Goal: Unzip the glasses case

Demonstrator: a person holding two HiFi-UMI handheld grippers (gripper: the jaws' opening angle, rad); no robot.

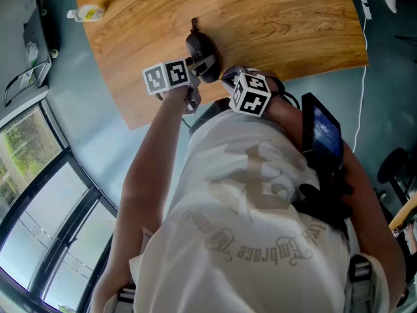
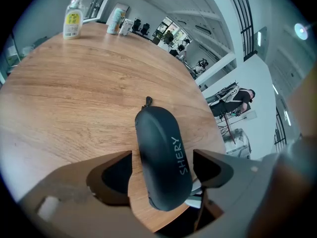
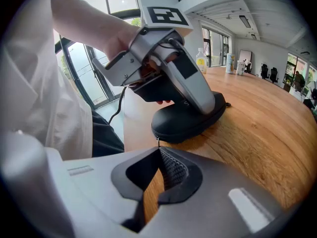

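A black oval glasses case point(image 1: 198, 45) point(image 2: 161, 157) marked SHERY lies near the round wooden table's point(image 1: 273, 18) front edge, with a small cord loop point(image 2: 148, 101) at its far end. My left gripper point(image 2: 162, 165) point(image 1: 203, 65) straddles the case across its width. Its jaws stand wide with a thin gap on each side, so it is open. In the right gripper view the left gripper point(image 3: 185, 81) sits over the case point(image 3: 185, 120). My right gripper point(image 3: 158, 150) is at the case's near end, jaw tips shut on the small metal zipper pull point(image 3: 157, 141).
A clear bottle with a yellow label point(image 1: 88, 13) point(image 2: 73, 18) stands at the table's far left edge, and several small containers point(image 2: 119, 23) stand beyond it. The table edge point(image 1: 195, 113) runs just below the case, close to the person's body. A dark screen device point(image 1: 322, 132) is on the right arm.
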